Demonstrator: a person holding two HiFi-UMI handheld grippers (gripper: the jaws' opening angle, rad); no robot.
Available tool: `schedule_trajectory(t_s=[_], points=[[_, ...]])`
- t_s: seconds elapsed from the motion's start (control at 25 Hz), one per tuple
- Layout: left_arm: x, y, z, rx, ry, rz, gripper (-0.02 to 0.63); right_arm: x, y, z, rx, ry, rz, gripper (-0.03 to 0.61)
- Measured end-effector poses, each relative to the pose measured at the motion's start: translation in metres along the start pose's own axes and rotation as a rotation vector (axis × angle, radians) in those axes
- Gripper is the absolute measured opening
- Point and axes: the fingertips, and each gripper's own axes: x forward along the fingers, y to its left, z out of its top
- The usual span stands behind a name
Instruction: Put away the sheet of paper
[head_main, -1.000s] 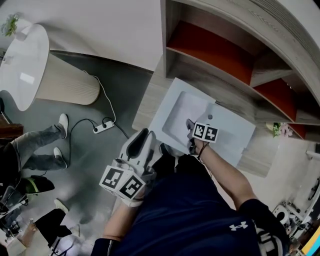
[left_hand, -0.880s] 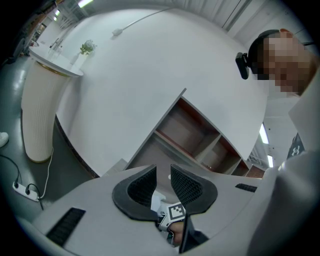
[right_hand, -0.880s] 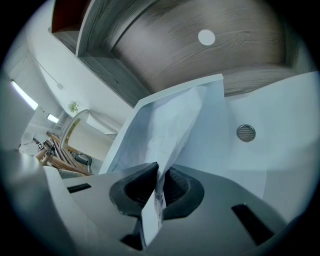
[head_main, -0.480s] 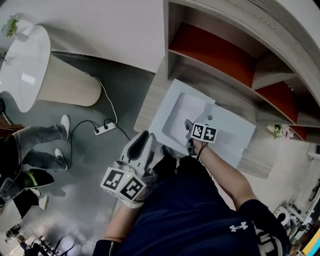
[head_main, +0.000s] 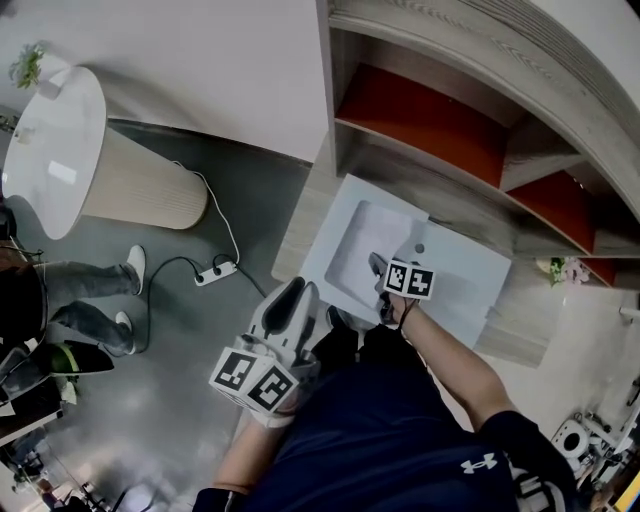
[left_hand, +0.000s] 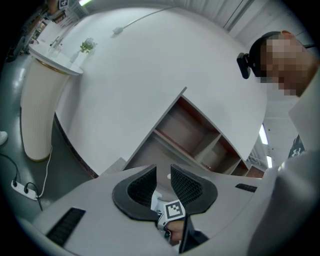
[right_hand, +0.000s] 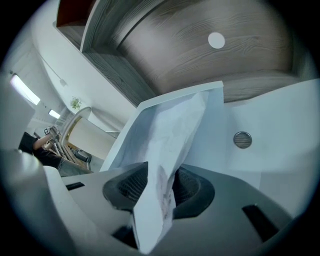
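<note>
Lowest in the head view, the left gripper (head_main: 297, 293) is hanging close to the person's body. Its jaws are standing apart and holding nothing.

Just above it, at mid-frame, the right gripper (head_main: 374, 264) is pointing down into the white square sink basin (head_main: 465, 270). Its jaws have just been opening. In the right gripper view the crumpled white sheet of paper (right_hand: 172, 135) is standing between the dark ribbed pads (right_hand: 131, 186), which are sitting beside it rather than pinching it.

The step in hand seems to be letting the sheet go. Doing it well probably means spreading the jaws fully. The gripper would then be drawn straight back along its own line, so that neither pad is dragging the light sheet out again.

The basin is taking in only the sheet, whose far end is reaching toward the basin's upper rim. The round metal drain (right_hand: 242, 139) is lying uncovered to the right of the paper.

Farther up the head view, the grey wood-grain shelving unit with orange-red back panels (head_main: 430, 110) is showing nothing in the compartments in sight.
</note>
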Motion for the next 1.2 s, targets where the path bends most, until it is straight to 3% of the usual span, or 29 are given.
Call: schedule_trajectory(t_s=[0.08, 0.68, 0.88, 1.2], points=[[0.003, -0.004, 0.0, 0.003, 0.001, -0.008, 0.098, -0.006, -0.004, 0.004, 0.008, -0.012, -0.005, 0.144], [0.018, -0.047, -0.014, 0.03, 0.012, -0.068, 0.098, -0.063, -0.037, 0.014, 0.097, -0.098, 0.001, 0.144], [0.018, -0.062, -0.017, 0.042, 0.001, -0.082, 0.098, -0.095, -0.03, 0.026, 0.122, -0.16, 0.048, 0.144], [0.018, -0.088, -0.006, 0.076, -0.052, -0.101, 0.098, -0.196, 0.018, 0.085, -0.147, -0.367, 0.097, 0.063]])
